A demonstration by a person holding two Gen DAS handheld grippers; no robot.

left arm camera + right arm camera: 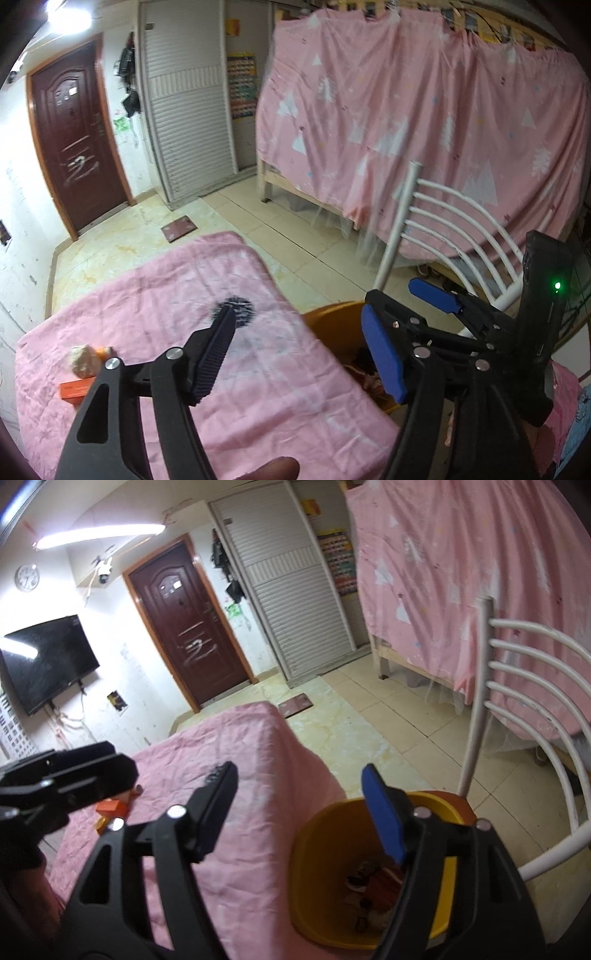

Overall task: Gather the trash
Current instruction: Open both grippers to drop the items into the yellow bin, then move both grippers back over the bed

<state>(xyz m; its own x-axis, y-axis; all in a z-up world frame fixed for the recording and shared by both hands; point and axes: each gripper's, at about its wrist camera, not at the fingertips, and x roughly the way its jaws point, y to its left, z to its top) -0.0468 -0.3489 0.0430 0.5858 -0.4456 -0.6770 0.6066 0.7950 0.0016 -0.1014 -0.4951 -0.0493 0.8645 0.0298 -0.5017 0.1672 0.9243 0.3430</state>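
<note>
A: Both our claws stand released with nothing between the pads: the left claw [295,354] over the near edge of the counter draped in pink crumpled cloth [184,295], the right claw [306,812] above the round yellow plastic bin [325,867] at five o'clock of the counter.

B: The bin already holds scraps, reddish and dark (too blurred for us to name). What's left sits at nine o'clock on the counter: an orange cardboard box [74,392] and a pale crumpled wad [82,360] just beside it.

A: What could go wrong, we judge: reaching for those, the left claw could snag the loose cloth and drag everything off the edge. The wad may also squash or slip out of a wide grip.

B: And the bin stands on the seat of a white metal chair [517,701], so a knock from the right claw could tip it.

A: Hidden from us: the box is half covered by the left claw's arm, and the bin's floor is partly masked.
</note>
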